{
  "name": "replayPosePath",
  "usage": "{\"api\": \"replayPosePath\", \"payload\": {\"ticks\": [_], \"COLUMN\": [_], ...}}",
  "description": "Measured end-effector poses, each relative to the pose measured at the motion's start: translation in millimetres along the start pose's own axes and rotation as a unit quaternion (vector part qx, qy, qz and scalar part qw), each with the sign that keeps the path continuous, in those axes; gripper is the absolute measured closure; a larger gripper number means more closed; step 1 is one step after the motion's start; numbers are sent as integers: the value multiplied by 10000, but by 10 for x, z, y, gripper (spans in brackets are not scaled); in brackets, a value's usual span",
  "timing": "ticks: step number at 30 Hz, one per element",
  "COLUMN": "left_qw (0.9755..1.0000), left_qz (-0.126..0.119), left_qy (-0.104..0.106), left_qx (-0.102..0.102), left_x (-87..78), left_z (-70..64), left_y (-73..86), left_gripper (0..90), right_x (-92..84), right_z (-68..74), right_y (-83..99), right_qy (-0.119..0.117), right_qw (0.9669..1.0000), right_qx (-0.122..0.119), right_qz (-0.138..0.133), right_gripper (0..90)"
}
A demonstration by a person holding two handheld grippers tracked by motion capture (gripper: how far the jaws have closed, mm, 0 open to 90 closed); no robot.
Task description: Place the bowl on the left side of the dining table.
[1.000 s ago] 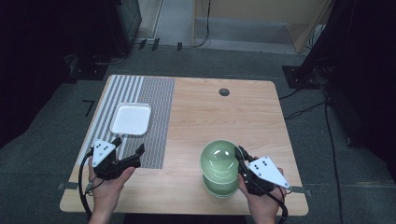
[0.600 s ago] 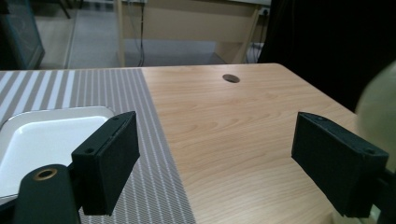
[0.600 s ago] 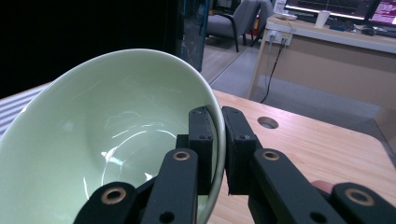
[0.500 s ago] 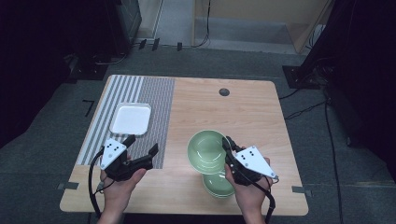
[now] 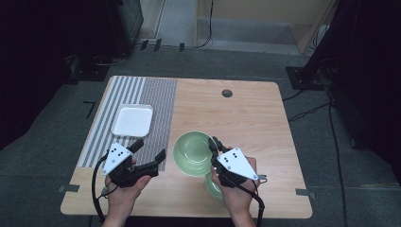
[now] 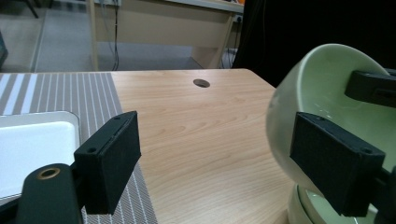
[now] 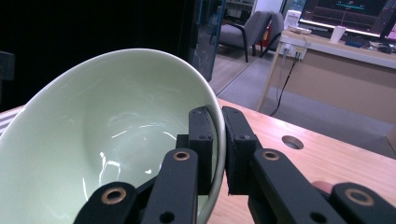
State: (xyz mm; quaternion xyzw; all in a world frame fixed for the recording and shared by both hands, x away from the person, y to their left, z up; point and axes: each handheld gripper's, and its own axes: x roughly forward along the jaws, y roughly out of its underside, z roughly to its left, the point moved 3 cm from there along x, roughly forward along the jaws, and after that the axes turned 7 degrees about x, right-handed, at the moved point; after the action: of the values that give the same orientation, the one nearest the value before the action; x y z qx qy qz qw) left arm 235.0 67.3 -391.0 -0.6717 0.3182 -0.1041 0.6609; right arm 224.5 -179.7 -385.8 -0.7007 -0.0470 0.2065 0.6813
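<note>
Green glazed bowl (image 5: 192,152) lifted by its rim in the right gripper (image 5: 213,147), tilted above a second green bowl (image 5: 213,185) near the front edge of the wooden table (image 5: 246,118).
Its jaws pinch the rim, one inside, one outside, as the right gripper view shows. The left gripper (image 5: 147,152) hovers with jaws spread wide and empty over the striped grey placemat (image 5: 151,94), near a square white plate (image 5: 132,120) lying on that mat.

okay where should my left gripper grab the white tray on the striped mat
Take the white tray by its raised near rim, coming from the left gripper's side. It lies flat and shallow on the striped mat, so only the thin rim fits between the open jaws, one inside, one outside.
</note>
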Motion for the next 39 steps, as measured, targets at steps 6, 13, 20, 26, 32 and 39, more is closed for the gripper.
{"api": "replayPosePath", "payload": {"ticks": [6, 13, 20, 26, 32, 39], "left_qw": [10000, 9995, 9977, 9969, 9971, 9979], "left_qz": [25, 212, 649, 751, 705, 572], "left_qy": [87, 149, 185, 128, 278, 300], "left_qx": [-14, 153, 78, 176, -15, 74], "left_x": [6, 30, 141, 149, 119, 104], "left_z": [-26, -109, -76, 4, 143, 187], "left_y": [-3, 31, 140, 173, 191, 203], "left_gripper": [159, 235, 468, 705, 827, 848], "right_x": [66, 81, 109, 129, 147, 139], "right_z": [116, 283, 449, 636, 743, 812], "right_y": [-32, -44, -17, 21, 94, 134], "right_qy": [-61, -172, -216, -150, -31, 13], "right_qw": [10000, 9997, 9995, 9989, 9990, 9985], "right_qx": [-60, -91, -143, -363, -327, -413], "right_qz": [-34, -120, -185, -264, -313, -362], "right_gripper": [845, 846, 845, 844, 841, 840]}}
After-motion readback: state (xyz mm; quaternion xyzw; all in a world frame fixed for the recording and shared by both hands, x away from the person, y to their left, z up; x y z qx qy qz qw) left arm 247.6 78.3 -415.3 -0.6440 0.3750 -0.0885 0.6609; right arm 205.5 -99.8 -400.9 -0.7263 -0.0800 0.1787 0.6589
